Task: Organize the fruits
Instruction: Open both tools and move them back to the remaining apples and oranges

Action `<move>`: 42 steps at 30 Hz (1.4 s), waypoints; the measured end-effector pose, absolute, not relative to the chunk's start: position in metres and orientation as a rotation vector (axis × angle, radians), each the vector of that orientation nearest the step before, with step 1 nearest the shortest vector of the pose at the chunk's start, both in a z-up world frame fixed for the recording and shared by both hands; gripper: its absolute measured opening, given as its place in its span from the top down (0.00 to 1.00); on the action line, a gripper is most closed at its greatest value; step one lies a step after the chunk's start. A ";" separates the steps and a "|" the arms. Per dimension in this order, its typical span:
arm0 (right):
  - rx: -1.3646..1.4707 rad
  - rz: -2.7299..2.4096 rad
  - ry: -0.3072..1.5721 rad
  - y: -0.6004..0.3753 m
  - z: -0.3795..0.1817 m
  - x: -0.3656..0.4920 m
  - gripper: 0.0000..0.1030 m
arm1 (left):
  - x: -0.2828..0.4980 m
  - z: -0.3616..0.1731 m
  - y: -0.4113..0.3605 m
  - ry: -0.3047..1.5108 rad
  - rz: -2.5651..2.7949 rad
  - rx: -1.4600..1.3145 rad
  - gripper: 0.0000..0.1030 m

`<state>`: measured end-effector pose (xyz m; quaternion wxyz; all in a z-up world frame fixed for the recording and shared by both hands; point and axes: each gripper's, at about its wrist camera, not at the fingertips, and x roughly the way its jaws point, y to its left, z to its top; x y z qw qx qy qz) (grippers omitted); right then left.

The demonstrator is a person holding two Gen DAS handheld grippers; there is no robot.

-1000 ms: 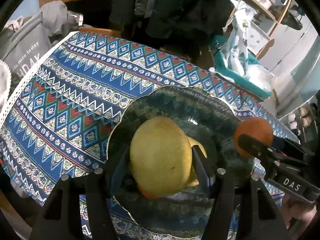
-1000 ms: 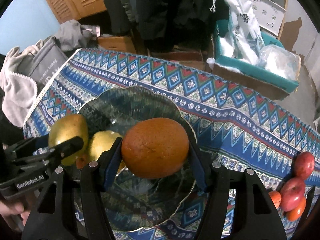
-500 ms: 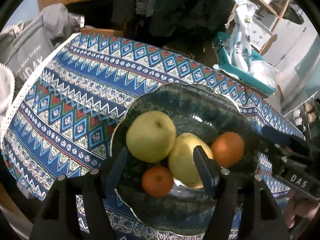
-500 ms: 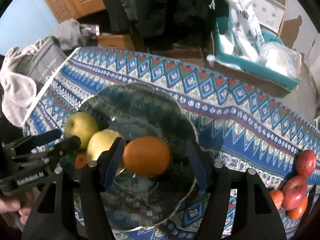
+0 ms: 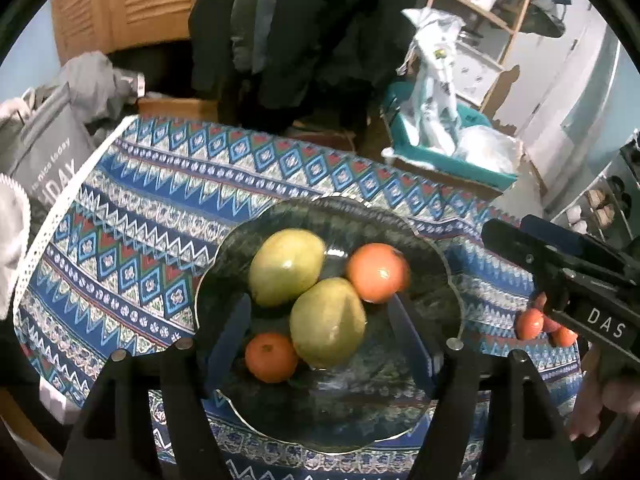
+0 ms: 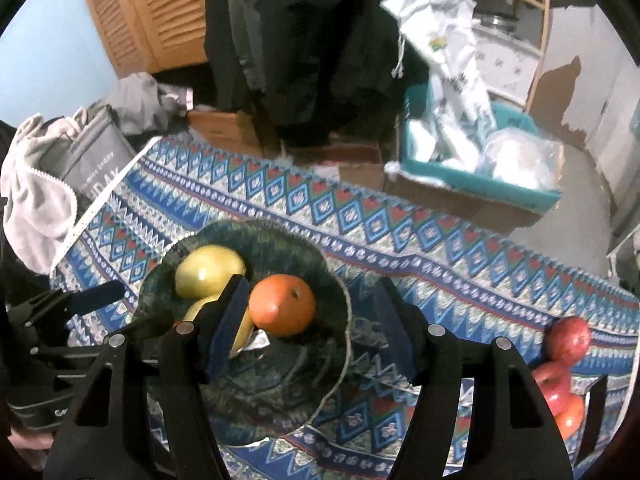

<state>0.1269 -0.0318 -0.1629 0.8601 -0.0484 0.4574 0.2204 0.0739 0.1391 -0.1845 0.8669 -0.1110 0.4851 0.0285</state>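
Left gripper (image 5: 320, 340) hovers above the bowl (image 5: 224, 280), jaws opening, pinching nothing. Right gripper (image 6: 308, 324) stands spread and empty (beside the bowl's rim). Inside the bowl: 2 pears (image 5: 286, 266), 2 oranges (image 5: 378, 272).

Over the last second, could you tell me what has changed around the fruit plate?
Both tools let go: the left tool released the yellow-green fruit and its jaws are opening; the right tool dropped the large orange. Both fruits now lie in the dark plate and both tools have backed away, empty. The plate, tablecloth and red fruits stayed put.
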 end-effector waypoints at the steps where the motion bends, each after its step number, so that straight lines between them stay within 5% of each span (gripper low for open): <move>1: -0.103 0.457 0.942 -0.035 -0.157 0.125 0.36 | 0.073 -0.180 0.138 1.005 0.055 -0.230 0.28; 42: -0.050 0.217 0.695 -0.180 -0.065 0.066 0.22 | 0.059 -0.096 0.000 0.837 -0.210 -0.087 0.16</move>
